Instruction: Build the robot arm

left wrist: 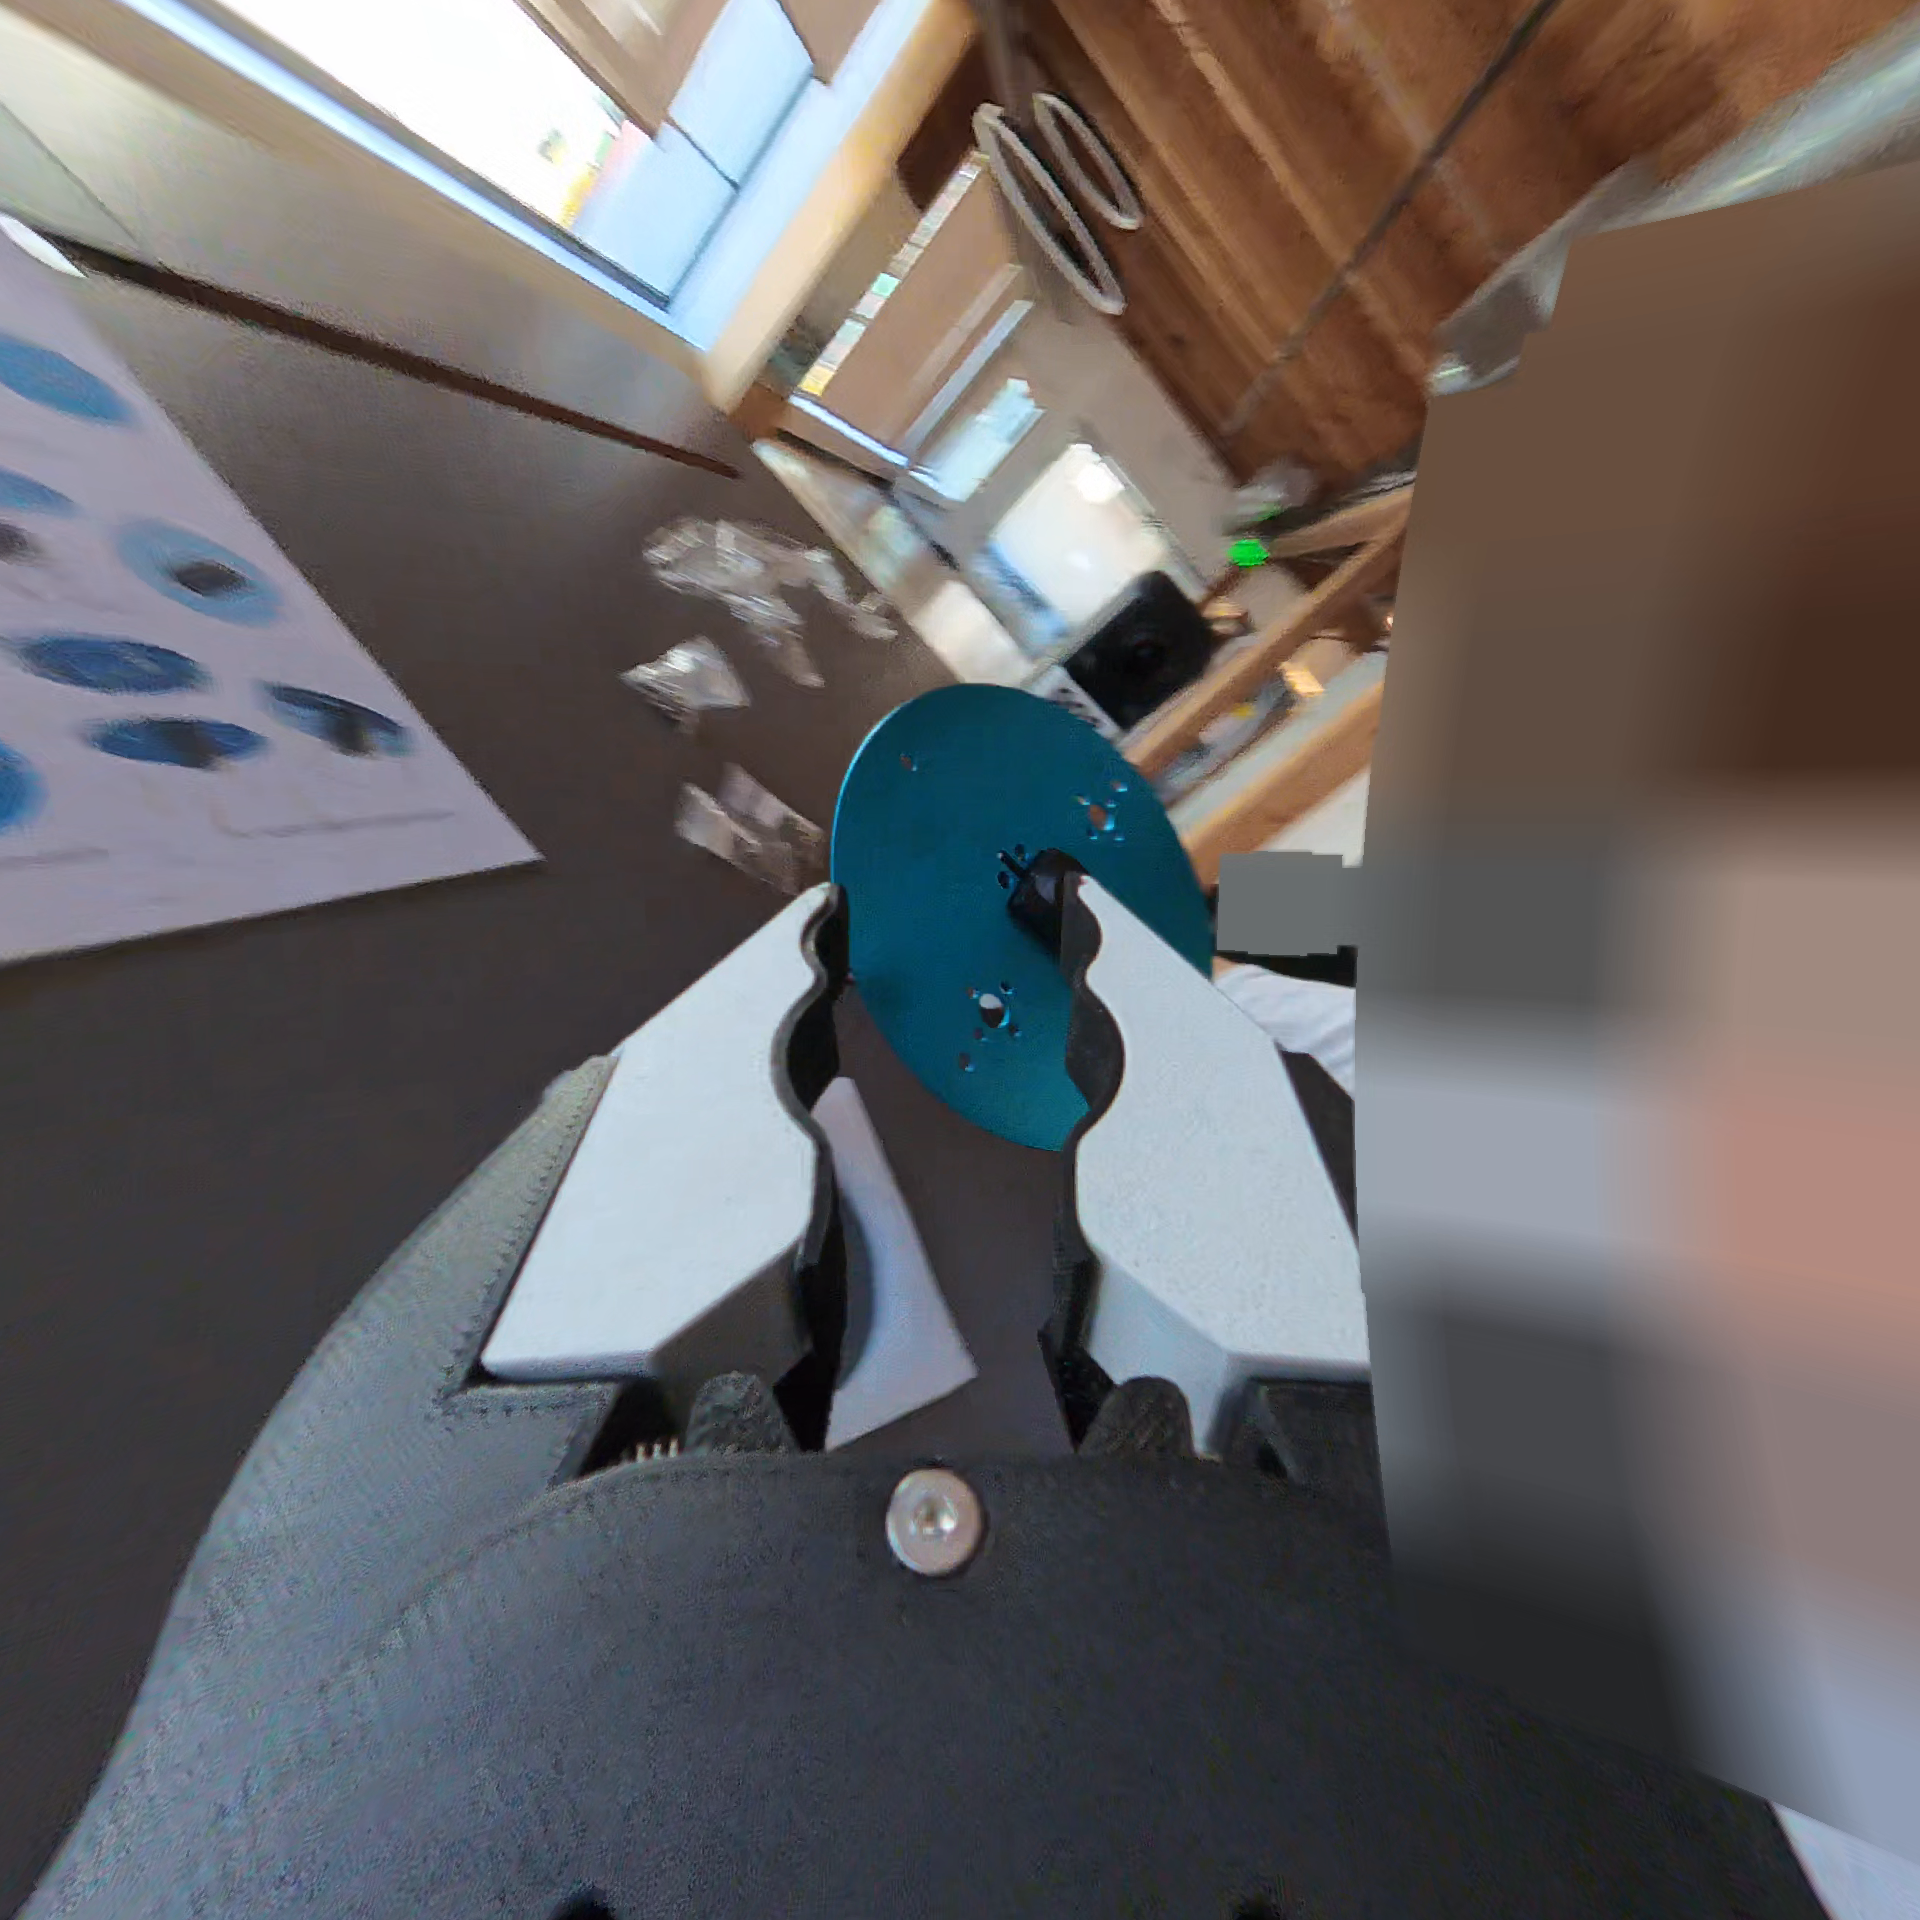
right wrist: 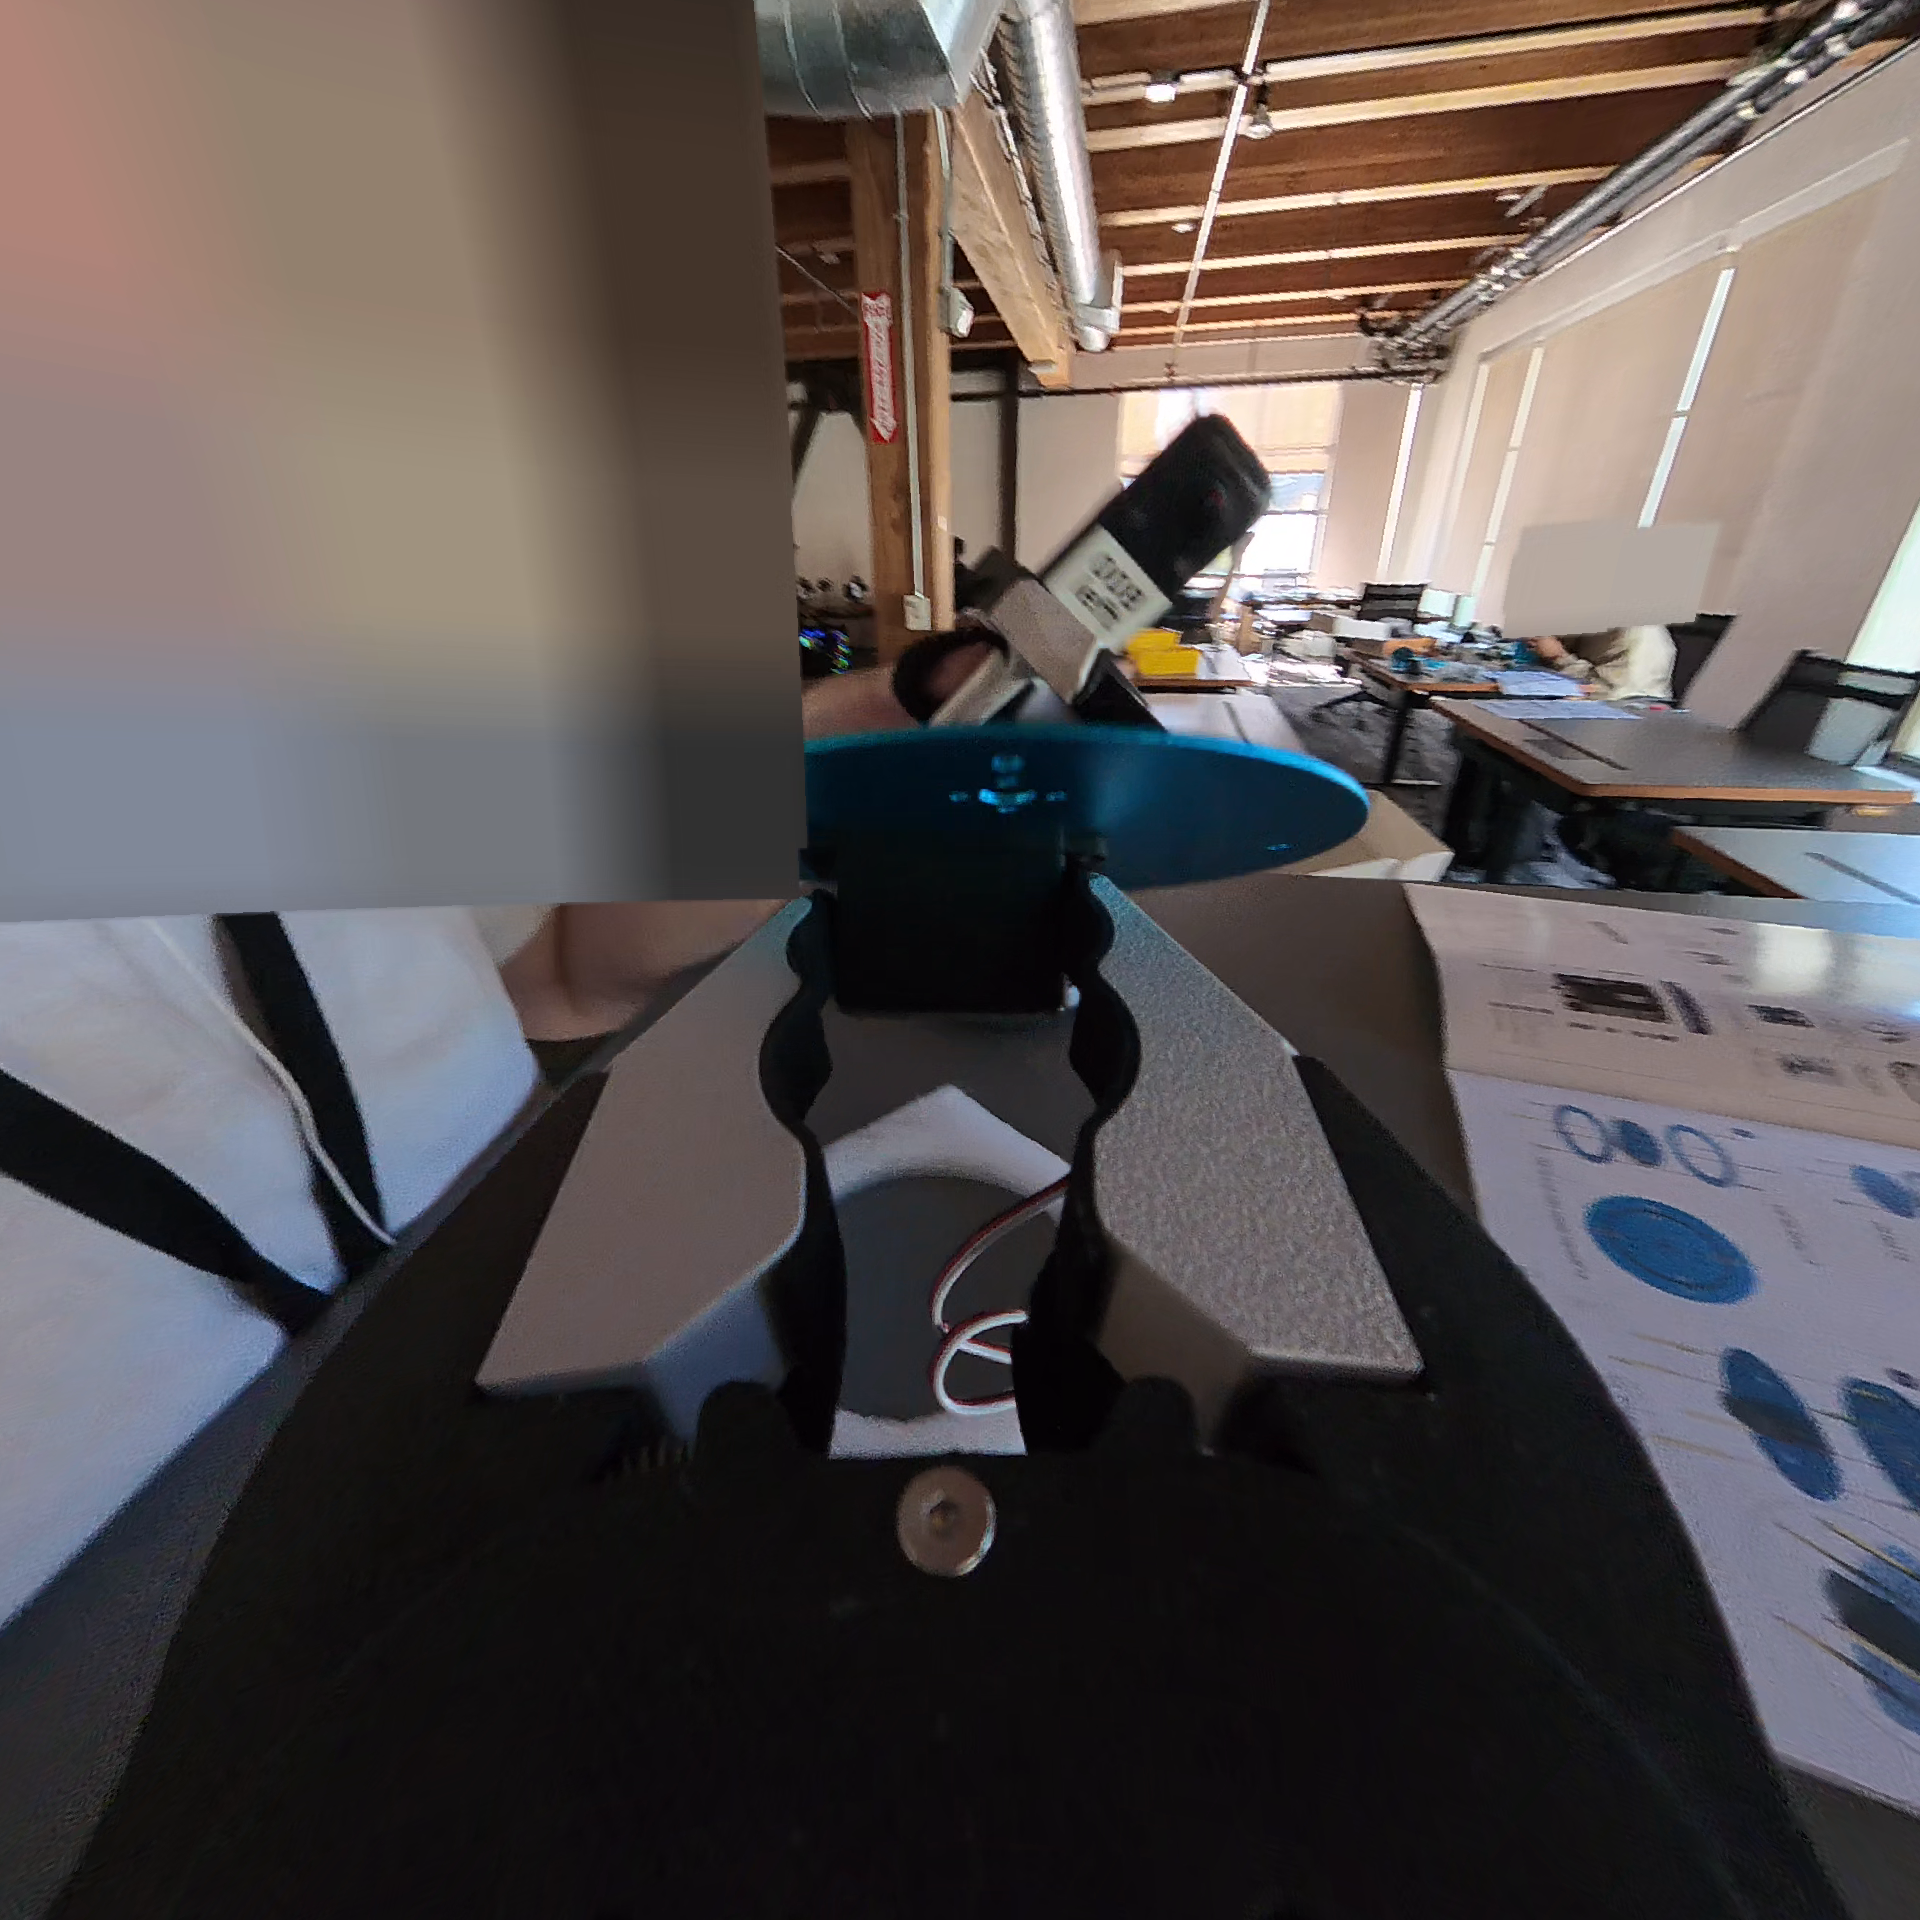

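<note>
Both hand-held grippers [left wrist: 951,899] [right wrist: 951,914] clamp one blue disc [left wrist: 966,935] with black block [right wrist: 951,945].

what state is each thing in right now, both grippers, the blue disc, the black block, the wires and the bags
left gripper: shut on the blue disc, edge on
right gripper: shut on the black block
blue disc: lifted off the table, tilted
black block: held against the disc's underside
wires: hanging loose between the right fingers
clear bags: lying on the dark table
</note>
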`<state>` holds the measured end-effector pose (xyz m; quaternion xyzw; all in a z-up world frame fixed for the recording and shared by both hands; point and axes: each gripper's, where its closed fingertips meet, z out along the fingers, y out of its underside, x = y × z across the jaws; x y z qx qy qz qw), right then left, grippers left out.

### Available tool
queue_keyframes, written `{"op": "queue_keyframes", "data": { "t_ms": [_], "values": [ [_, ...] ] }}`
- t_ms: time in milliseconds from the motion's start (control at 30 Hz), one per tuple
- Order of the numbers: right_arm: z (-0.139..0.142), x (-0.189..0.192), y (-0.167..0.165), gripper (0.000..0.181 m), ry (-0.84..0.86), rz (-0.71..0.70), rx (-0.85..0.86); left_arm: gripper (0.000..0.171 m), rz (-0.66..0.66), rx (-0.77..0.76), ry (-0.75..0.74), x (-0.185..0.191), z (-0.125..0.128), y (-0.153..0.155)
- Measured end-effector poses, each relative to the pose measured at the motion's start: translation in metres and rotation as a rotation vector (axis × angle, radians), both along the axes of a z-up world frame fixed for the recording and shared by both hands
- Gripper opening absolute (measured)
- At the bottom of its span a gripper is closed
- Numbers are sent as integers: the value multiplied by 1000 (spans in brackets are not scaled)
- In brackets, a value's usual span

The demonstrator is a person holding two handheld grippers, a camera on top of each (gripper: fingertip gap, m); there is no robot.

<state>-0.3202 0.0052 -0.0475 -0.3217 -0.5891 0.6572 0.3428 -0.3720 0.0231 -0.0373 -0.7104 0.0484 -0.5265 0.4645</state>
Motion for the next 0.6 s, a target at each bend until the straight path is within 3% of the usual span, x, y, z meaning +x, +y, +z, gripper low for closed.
{"op": "queue_keyframes", "data": {
  "t_ms": [67, 333, 500, 600],
  "values": [
    [-4, -4, 5, 44, 2, -62, 67, 36, 48, 25, 61, -4, 4, -2],
    [-16, -13, 12, 43, 9, -205, 253, 31, -111, -51, 74, 44, -10, -10],
    [-24, -17, 16, 43, 11, -285, 383, 24, -12, -23, 286, 41, -25, -2],
    [-29, -21, 15, 43, 22, -343, 495, 28, 32, -29, 355, 37, -31, 1]
  ]
}}
